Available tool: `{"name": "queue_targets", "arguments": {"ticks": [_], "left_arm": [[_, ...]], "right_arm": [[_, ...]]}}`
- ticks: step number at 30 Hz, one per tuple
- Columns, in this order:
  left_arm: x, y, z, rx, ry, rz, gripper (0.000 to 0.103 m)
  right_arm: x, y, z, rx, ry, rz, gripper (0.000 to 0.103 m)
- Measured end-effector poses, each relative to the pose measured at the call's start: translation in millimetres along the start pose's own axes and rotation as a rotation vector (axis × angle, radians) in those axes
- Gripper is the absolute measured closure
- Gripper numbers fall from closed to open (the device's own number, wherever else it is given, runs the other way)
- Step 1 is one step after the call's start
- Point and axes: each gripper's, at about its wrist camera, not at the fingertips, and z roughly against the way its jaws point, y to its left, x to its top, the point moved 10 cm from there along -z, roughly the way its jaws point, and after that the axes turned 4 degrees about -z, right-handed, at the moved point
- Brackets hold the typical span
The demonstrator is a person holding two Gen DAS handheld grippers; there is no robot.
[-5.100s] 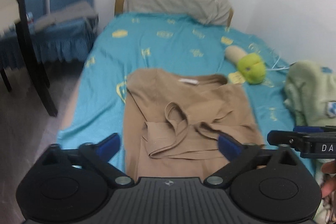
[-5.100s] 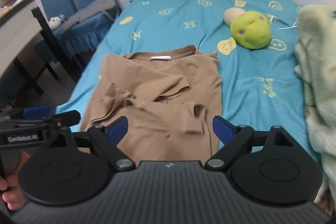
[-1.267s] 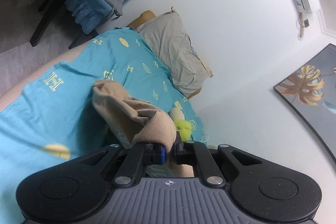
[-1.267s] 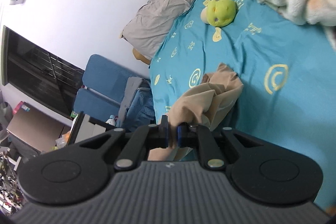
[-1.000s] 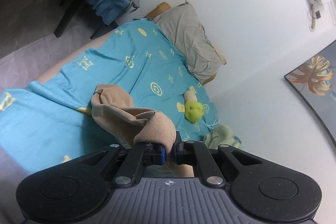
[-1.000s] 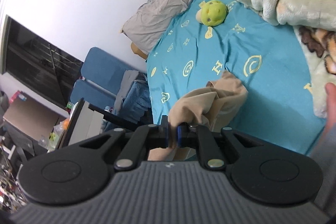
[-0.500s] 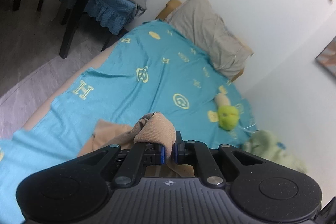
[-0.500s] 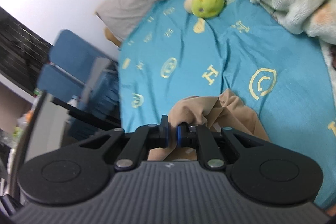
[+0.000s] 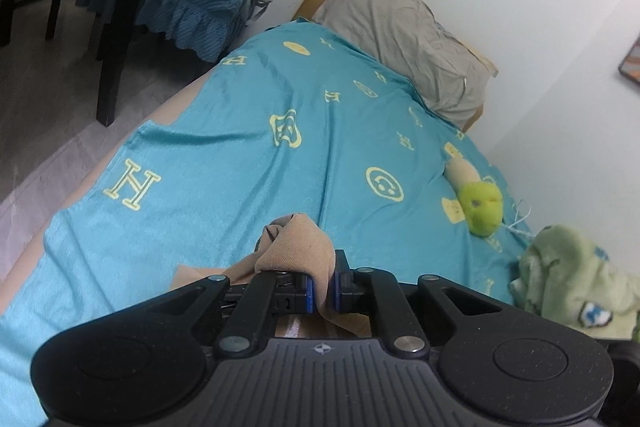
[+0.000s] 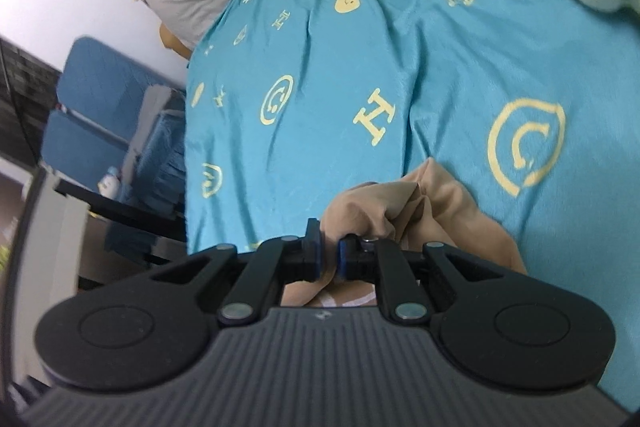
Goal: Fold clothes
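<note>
Tan shirt (image 9: 298,247), the garment being folded, is bunched at the bottom centre of both wrist views, low over a teal bedsheet (image 9: 248,155) printed with yellow letters and smiley faces. In the left wrist view, the left gripper (image 9: 323,291) has its blue pads nearly together with a fold of the tan fabric pinched between them; the jaws have just been easing apart a little, yet cloth sits between them. In the right wrist view, the right gripper (image 10: 328,257) has its jaws narrow too, clamped on another bunch of the same shirt, the rest of which spills toward the lower right of the frame onto the sheet. A likely risk: the slackening left grip could let its corner slip out before the cloth is laid down, so the fold lands crooked or crumpled. Because each gripper holds a thick wad, not a clean edge, layers could also shift and wrinkle underneath. A green plush toy (image 9: 482,203) lies toward the right of the left view, a fluffy green blanket (image 9: 576,287) at the lower right, and a grey pillow (image 9: 404,39) at the top. No containers are visible in either view.
</note>
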Motion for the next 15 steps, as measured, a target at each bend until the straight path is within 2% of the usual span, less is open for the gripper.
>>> {"name": "queue_targets", "arguments": {"ticks": [3,4,5,6,7,8,9,10,11,15], "left_arm": [[-4.3,0.3,-2.4,0.012,-0.002,-0.060,0.091],[-5.1,-0.3,-2.4,0.013,-0.001,-0.074,0.090],[-5.4,-1.5,-2.0,0.011,0.001,-0.084,0.088],[-5.4,-4.6,-0.7,0.000,0.003,-0.099,0.084],[-5.3,-8.4,0.8,-0.015,0.006,-0.116,0.071],[-5.0,-12.6,2.6,-0.028,0.005,-0.129,0.054],[-5.2,-16.8,4.8,-0.039,0.000,-0.141,0.046],[-5.6,-21.0,7.1,-0.049,-0.006,-0.153,0.029],[-6.5,-25.3,9.7,-0.051,-0.015,-0.173,0.017],[-14.6,-36.7,13.0,0.004,-0.042,-0.302,0.014]], "right_arm": [[-1.2,0.5,-5.0,-0.018,0.010,0.043,0.089],[-1.0,2.0,-5.1,-0.018,0.014,0.057,0.083],[0.4,4.0,-4.3,-0.007,0.014,0.069,0.064],[0.2,8.8,-1.6,0.016,0.007,0.081,0.050],[-0.2,14.9,1.8,0.048,-0.007,0.093,0.026],[-0.8,21.0,5.4,0.079,-0.021,0.105,0.014],[-2.6,27.8,9.8,0.095,-0.035,0.140,0.014],[-4.4,34.4,14.2,0.111,-0.051,0.174,0.014],[-6.1,39.1,18.3,0.113,-0.070,0.214,0.014],[-10.9,50.2,25.4,0.120,-0.115,0.328,0.014]]}}
